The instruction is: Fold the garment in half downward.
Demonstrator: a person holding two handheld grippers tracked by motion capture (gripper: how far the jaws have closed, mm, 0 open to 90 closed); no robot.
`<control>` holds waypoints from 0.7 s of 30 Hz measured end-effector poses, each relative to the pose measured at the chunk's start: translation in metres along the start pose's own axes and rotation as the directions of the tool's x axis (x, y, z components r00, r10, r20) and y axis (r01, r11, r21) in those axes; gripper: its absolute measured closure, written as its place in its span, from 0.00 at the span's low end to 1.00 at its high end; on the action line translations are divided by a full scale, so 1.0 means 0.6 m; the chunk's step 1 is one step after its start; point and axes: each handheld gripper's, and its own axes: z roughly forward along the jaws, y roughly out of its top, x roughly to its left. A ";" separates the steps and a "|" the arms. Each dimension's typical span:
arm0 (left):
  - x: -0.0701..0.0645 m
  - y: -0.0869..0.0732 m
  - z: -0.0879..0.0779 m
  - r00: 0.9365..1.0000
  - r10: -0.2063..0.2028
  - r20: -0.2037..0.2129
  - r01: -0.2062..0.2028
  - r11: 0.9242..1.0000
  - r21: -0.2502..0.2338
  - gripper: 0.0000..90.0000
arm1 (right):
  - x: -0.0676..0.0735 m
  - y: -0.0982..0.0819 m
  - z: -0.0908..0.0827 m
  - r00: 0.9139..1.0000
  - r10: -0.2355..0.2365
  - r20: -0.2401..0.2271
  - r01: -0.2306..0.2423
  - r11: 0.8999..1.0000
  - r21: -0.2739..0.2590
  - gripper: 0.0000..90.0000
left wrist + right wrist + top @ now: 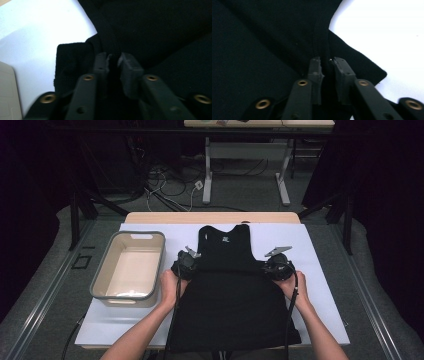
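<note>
step: black vest [227, 290] lies flat on the white sheet [320, 285] mid-bench, hem at the near edge, neck toward the far edge; looks like a fold or lift by its two side seams.
left gripper [114, 60]: at the vest's left armhole; fingers [101, 63] part-open with a ridge of cloth in the gap, can't tell if the pads still bite.
right gripper [326, 62]: mirrored at the right armhole seam, same narrow gap.
how: keep both hands level and matched, else the cloth skews.
high view: tub [129, 265] by the bench's left edge.
gripper views: seam stitching and the finger gap.
</note>
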 end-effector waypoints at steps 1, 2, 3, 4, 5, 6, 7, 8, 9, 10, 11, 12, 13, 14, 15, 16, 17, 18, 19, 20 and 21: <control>0.002 0.001 -0.002 1.000 -0.002 0.007 0.002 1.000 -0.007 0.71 | -0.001 0.002 0.000 1.000 0.000 -0.002 0.000 1.000 0.002 0.78; 0.002 0.001 -0.002 1.000 -0.002 0.007 0.002 1.000 -0.007 0.68 | -0.002 0.004 0.000 1.000 0.000 -0.008 0.000 1.000 -0.006 0.75; 0.004 0.005 -0.006 1.000 -0.006 0.012 0.006 1.000 -0.025 0.64 | -0.001 0.006 0.000 1.000 0.012 -0.007 -0.012 1.000 -0.013 0.70; 0.005 0.008 -0.009 1.000 -0.018 0.021 0.018 0.999 -0.028 0.59 | 0.000 0.009 -0.001 1.000 0.021 -0.008 -0.021 1.000 -0.018 0.66; 0.006 0.010 -0.010 1.000 -0.021 0.020 0.021 0.999 -0.038 0.56 | 0.000 0.012 -0.001 1.000 0.026 -0.010 -0.027 0.999 -0.027 0.65; 0.007 0.013 -0.012 1.000 -0.019 0.019 0.020 0.999 -0.043 0.54 | 0.000 0.016 -0.002 1.000 0.026 -0.011 -0.026 0.999 -0.033 0.63; 0.007 0.014 -0.011 0.999 -0.026 0.028 0.027 0.998 -0.063 0.52 | 0.001 0.018 0.001 0.999 0.034 -0.016 -0.035 0.998 -0.055 0.62; 0.008 0.017 -0.011 0.999 -0.026 0.031 0.028 0.998 -0.058 0.51 | 0.001 0.022 0.001 0.999 0.034 -0.011 -0.035 0.998 -0.045 0.60; 0.008 0.019 -0.008 0.999 -0.040 0.036 0.042 0.997 -0.067 0.50 | 0.003 0.025 0.003 0.999 0.050 -0.015 -0.051 0.997 -0.053 0.60; 0.009 0.020 -0.005 0.998 -0.053 0.044 0.056 0.996 -0.074 0.50 | 0.002 0.028 0.005 0.998 0.060 -0.011 -0.061 0.996 -0.059 0.60; 0.011 0.022 -0.001 0.997 -0.062 0.048 0.066 0.995 -0.077 0.50 | 0.002 0.031 0.007 0.997 0.069 -0.015 -0.070 0.996 -0.060 0.60; 0.013 0.023 0.003 0.996 -0.080 0.050 0.083 0.994 -0.076 0.50 | 0.002 0.033 0.010 0.997 0.081 -0.019 -0.082 0.994 -0.067 0.61; 0.016 0.024 0.009 0.994 -0.093 0.058 0.098 0.992 -0.085 0.50 | 0.001 0.036 0.013 0.997 0.076 -0.014 -0.077 0.995 -0.071 0.62; 0.017 0.024 0.014 0.994 -0.096 0.052 0.100 0.991 -0.087 0.52 | 0.002 0.040 0.016 0.996 0.091 -0.019 -0.092 0.993 -0.071 0.62; 0.017 0.024 0.019 0.995 -0.094 0.042 0.097 0.992 -0.084 0.54 | 0.002 0.042 0.019 0.995 0.097 -0.020 -0.098 0.993 -0.073 0.63; 0.019 0.023 0.026 0.995 -0.089 0.053 0.094 0.992 -0.085 0.57 | 0.003 0.045 0.022 0.993 0.113 -0.024 -0.115 0.991 -0.064 0.65; 0.019 0.021 0.032 0.994 -0.099 0.051 0.103 0.991 -0.090 0.59 | 0.002 0.047 0.027 0.993 0.119 -0.014 -0.119 0.990 -0.068 0.66; 0.021 0.019 0.038 0.994 -0.101 0.050 0.106 0.990 -0.094 0.62 | 0.001 0.049 0.030 0.991 0.130 -0.025 -0.132 0.989 -0.064 0.68; 0.022 0.018 0.043 0.992 -0.108 0.064 0.114 0.989 -0.091 0.66 | 0.001 0.051 0.035 0.989 0.142 -0.031 -0.144 0.988 -0.059 0.68; 0.023 0.016 0.047 0.991 -0.117 0.072 0.123 0.988 -0.092 0.68 | 0.001 0.052 0.039 0.989 0.148 -0.024 -0.149 0.987 -0.057 0.70; 0.023 0.015 0.051 0.989 -0.123 0.077 0.130 0.987 -0.098 0.70 | 0.002 0.053 0.043 0.987 0.158 -0.024 -0.159 0.986 -0.043 0.72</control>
